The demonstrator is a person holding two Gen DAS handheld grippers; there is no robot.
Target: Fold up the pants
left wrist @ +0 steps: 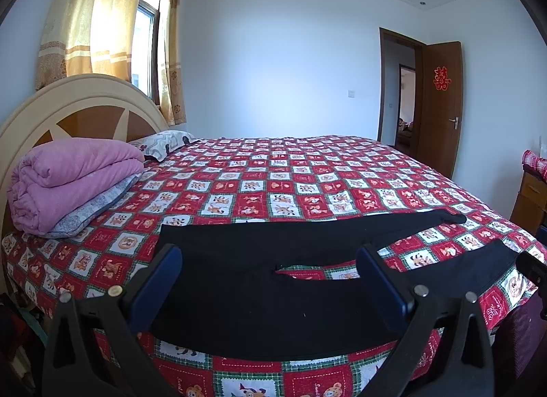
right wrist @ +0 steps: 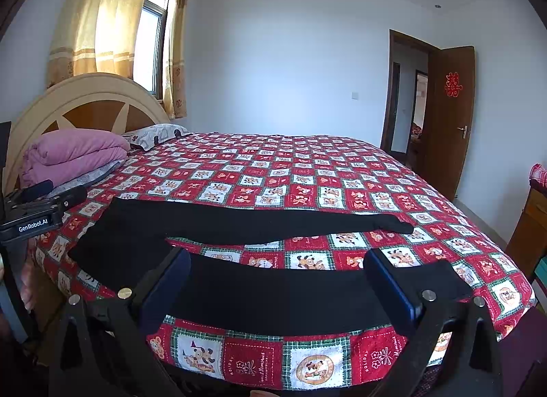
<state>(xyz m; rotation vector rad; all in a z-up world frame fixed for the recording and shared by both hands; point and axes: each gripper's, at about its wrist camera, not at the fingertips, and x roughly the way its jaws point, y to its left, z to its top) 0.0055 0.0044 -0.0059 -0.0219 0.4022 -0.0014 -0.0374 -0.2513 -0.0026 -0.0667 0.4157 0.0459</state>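
Soft daylight through the curtained window (left wrist: pixel 145 38), both views sharp, fisheye-bent with dark vignetted corners.

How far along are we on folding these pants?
Done: the black pants lie spread flat on the bed's checked quilt, legs apart in a V, waist toward the headboard side. In hand: nothing; the left gripper and the right gripper are both open above the near leg, holding no cloth. Left: every fold, starting with laying one leg over the other.

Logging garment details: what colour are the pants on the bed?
Plain black fabric pants, clearest in the right wrist view.
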